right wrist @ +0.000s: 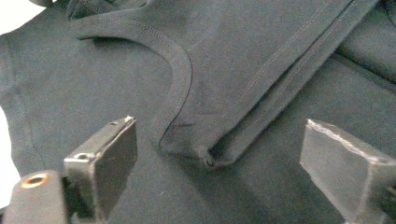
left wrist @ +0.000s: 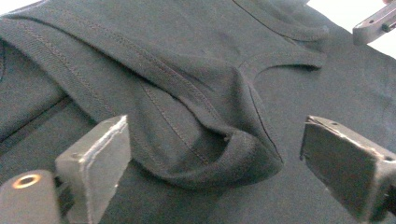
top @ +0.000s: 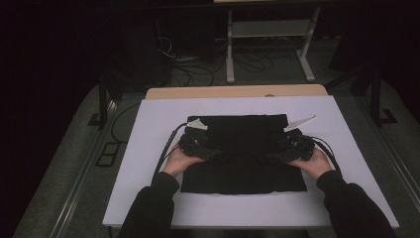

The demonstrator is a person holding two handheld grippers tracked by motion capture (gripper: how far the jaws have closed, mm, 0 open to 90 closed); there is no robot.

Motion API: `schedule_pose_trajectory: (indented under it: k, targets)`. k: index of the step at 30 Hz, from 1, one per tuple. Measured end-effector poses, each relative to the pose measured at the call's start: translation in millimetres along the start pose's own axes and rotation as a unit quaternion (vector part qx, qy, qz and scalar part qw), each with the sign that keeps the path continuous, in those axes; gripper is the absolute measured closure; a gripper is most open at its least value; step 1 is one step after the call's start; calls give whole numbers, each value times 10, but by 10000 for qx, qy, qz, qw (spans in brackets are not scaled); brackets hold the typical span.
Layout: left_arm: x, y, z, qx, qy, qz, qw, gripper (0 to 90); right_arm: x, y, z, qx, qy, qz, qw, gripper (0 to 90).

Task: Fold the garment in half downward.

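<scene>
A black garment [top: 242,163] lies folded flat on the white board [top: 148,148]. My left gripper [top: 217,154] rests on the garment's left part, held by a hand, and points toward the middle. In the left gripper view the left gripper [left wrist: 217,140] stands open, with a hemmed fold of the garment [left wrist: 163,56] lying between the jaws, untouched by the pads. My right gripper [top: 271,156] mirrors it on the garment's right part. Its own view shows the right gripper [right wrist: 222,140] open over a folded corner of the garment [right wrist: 257,46], pads apart from the cloth.
The white board covers a wooden table [top: 237,91]. Black cables [top: 166,148] trail from the grippers over the board's left and right sides. Beyond the table stand a white metal frame [top: 267,29] and loose cords on the floor [top: 198,69]. The room is dark.
</scene>
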State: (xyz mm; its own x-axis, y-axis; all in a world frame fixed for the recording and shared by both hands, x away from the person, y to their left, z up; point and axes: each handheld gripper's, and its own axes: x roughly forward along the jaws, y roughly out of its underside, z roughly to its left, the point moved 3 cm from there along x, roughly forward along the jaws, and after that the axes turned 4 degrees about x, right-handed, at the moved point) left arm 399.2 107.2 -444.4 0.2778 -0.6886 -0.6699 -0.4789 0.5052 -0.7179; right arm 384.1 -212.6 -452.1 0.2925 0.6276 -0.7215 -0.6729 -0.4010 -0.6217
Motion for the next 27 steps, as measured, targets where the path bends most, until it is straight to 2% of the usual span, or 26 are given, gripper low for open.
schedule_pose_trajectory:
  k: [3,5,8,14,18,20,23,27]
  targets:
    - [-1,23,10,-32,2,-1,10000,129,-4,19,-5,15,-18,13,10000,149]
    - [2,36,15,-74,12,6,10000,137,-5,30,-8,2,-50,25,10000,194]
    - [18,57,17,-119,133,22,9998,164,-2,42,2,-24,-120,61,9999,260]
    - [50,73,8,-125,329,70,9994,234,14,44,32,-82,-163,105,9998,403]
    - [59,67,5,-206,379,-34,9991,268,29,48,44,-112,-106,157,9998,552]
    - [58,65,2,-163,445,-46,9989,309,26,49,54,-117,-125,182,9997,614]
    - [61,65,-14,-147,457,-35,9988,389,24,51,58,-120,-302,219,9992,723]
    - [78,66,-24,-137,547,-24,9984,500,25,55,66,-125,-447,286,9985,801]
